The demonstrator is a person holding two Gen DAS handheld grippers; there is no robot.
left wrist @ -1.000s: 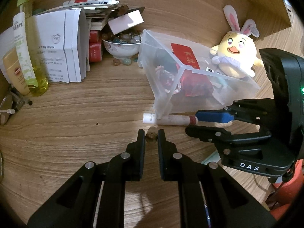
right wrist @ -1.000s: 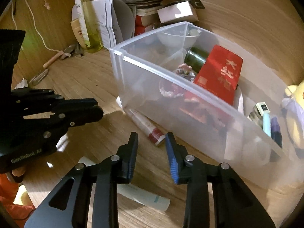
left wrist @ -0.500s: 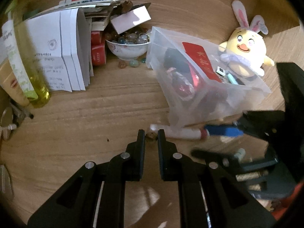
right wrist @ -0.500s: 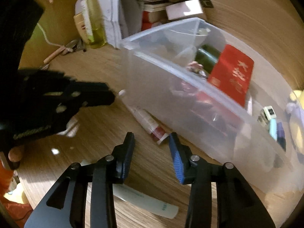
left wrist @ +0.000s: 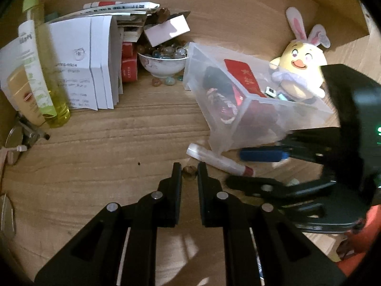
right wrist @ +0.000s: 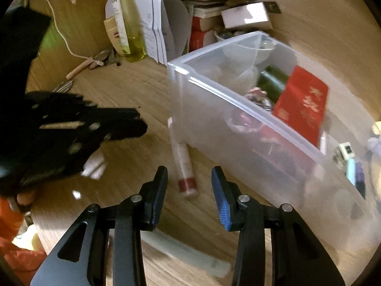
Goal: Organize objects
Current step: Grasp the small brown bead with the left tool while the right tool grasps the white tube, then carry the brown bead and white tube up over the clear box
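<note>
The left claw [left wrist: 189, 170] is clamped on a small bead [left wrist: 189, 172], the right claw [right wrist: 189, 182] apart above a tube [right wrist: 183, 164] beside the bin [right wrist: 238, 124]

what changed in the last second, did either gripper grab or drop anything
Nothing was let go. The right gripper opened wider and now points at the red-capped end of the tube beside the clear bin, without touching it. The left gripper stayed shut on the small brown bead. The bin, tube, bowl and plush chick kept their places on the table.
</note>
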